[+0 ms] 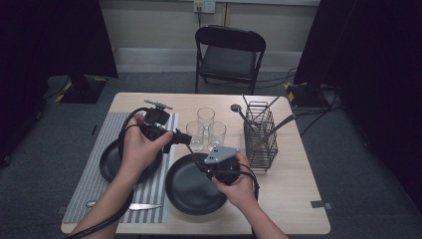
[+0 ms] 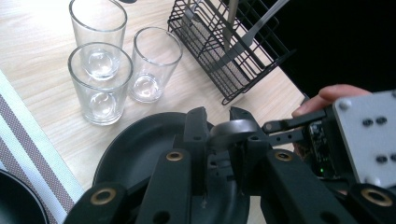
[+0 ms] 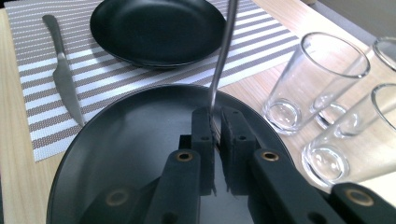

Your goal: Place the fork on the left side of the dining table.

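Above black plate (image 3: pixel 140 140), fork (image 3: pixel 222 56) between both grippers

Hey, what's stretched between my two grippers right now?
A slim metal utensil bridges them over the black plate: the left gripper clamps one end, the right gripper the other, shown in both gripper views.

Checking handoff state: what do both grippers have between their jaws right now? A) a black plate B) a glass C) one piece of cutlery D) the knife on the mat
C: the left gripper clamps the handle end of a piece of cutlery, and the right gripper pinches its other end, above the black plate; the knife lies untouched on the striped mat.
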Tool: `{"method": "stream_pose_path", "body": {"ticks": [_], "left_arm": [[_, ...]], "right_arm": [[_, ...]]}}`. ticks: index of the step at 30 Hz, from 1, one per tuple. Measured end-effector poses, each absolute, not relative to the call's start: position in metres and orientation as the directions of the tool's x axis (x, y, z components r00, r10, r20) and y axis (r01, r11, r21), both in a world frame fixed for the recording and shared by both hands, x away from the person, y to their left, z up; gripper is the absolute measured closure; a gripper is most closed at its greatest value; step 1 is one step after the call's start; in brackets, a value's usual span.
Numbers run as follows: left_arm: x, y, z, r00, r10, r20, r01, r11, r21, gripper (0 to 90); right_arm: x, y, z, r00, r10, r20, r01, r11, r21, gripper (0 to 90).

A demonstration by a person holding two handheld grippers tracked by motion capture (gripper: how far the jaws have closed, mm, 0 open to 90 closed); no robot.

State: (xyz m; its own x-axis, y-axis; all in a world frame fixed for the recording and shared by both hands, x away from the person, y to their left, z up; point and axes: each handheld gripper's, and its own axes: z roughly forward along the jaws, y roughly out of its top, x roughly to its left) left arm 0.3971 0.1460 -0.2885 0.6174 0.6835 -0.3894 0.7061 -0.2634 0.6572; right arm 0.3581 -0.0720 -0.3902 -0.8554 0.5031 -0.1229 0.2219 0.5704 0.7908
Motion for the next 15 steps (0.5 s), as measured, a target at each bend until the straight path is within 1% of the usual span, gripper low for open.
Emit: {"method": "stream_pose_path", "body": {"ticks": [2,4,7,10,12,14,15], "left_arm": [[0.397,0.147,-0.288,0.616,0.684,-0.392,0.707,-0.260,0.658,77.9],[0.397,0.147,-0.288,0.617,0.683,-0.392,0.707,-0.261,0.657,77.9],[0.397,0.149,-0.286,0.613,0.687,-0.392,0.708,-0.256,0.658,78.0],[0.398,0.150,-0.285,0.609,0.688,-0.395,0.711,-0.254,0.655,78.0],[0.398,0.154,-0.284,0.604,0.694,-0.391,0.713,-0.252,0.655,78.0],[0.398,0.156,-0.285,0.599,0.699,-0.391,0.715,-0.247,0.654,78.0],[0.399,0.158,-0.285,0.598,0.701,-0.389,0.716,-0.249,0.653,78.0]], "right_arm": [[0.360,-0.075,-0.390,-0.849,0.520,-0.096,0.246,0.548,0.799,83.8],[0.361,-0.076,-0.390,-0.848,0.520,-0.103,0.240,0.549,0.801,83.6],[0.360,-0.076,-0.390,-0.852,0.518,-0.079,0.254,0.539,0.803,75.8],[0.360,-0.076,-0.390,-0.857,0.511,-0.070,0.255,0.538,0.804,73.5],[0.359,-0.077,-0.390,-0.866,0.496,-0.056,0.254,0.534,0.806,65.8],[0.358,-0.078,-0.390,-0.868,0.493,-0.055,0.256,0.541,0.801,62.9],[0.357,-0.078,-0.390,-0.869,0.491,-0.056,0.254,0.541,0.802,59.3]]}}
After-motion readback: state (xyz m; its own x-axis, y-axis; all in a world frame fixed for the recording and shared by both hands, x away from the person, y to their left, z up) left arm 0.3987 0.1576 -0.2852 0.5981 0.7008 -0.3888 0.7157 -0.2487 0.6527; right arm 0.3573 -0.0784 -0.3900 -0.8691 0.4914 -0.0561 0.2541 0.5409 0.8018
